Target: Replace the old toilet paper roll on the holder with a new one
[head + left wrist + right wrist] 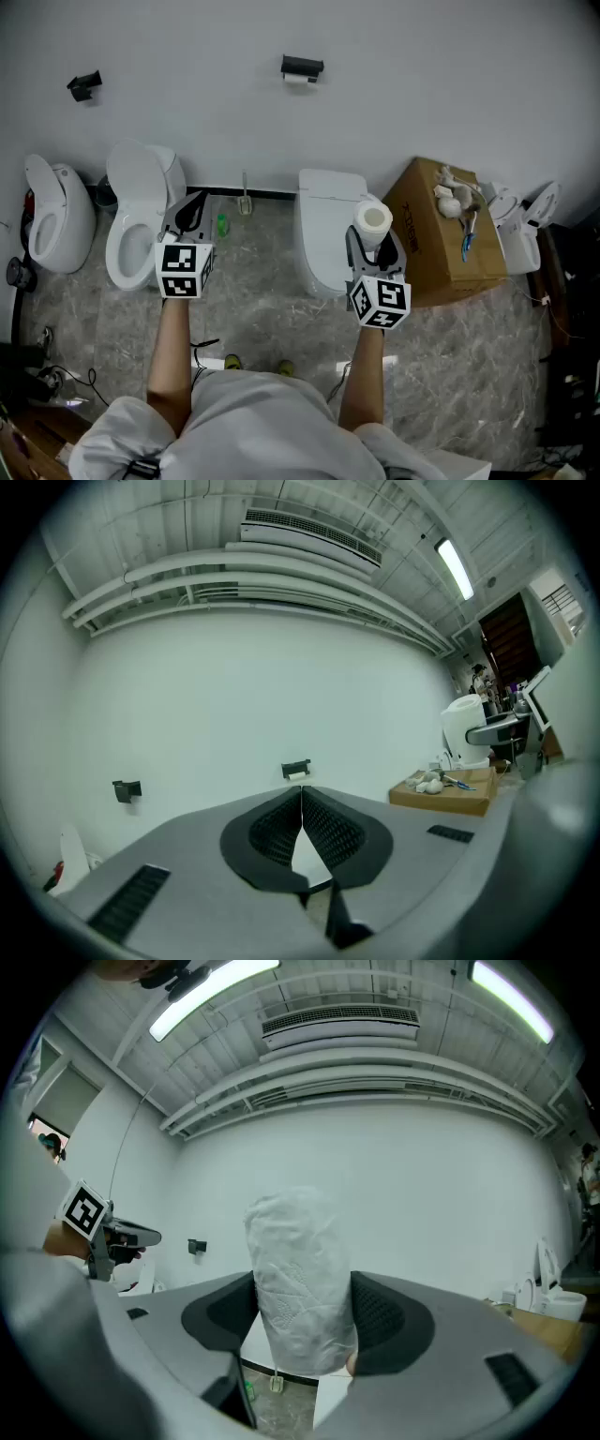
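The right hand-held gripper (302, 1335) is clamped on the new roll (298, 1269), held upright. The left hand-held gripper (302, 832) is closed on nothing. The approach seems in hand; next, the empty gripper likely must clear the old roll (300, 80) off the far wall holder (301, 66).

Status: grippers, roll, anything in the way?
Left gripper shut, empty. Right gripper clamped on upright white toilet paper roll. Black wall holder ahead, unobstructed.
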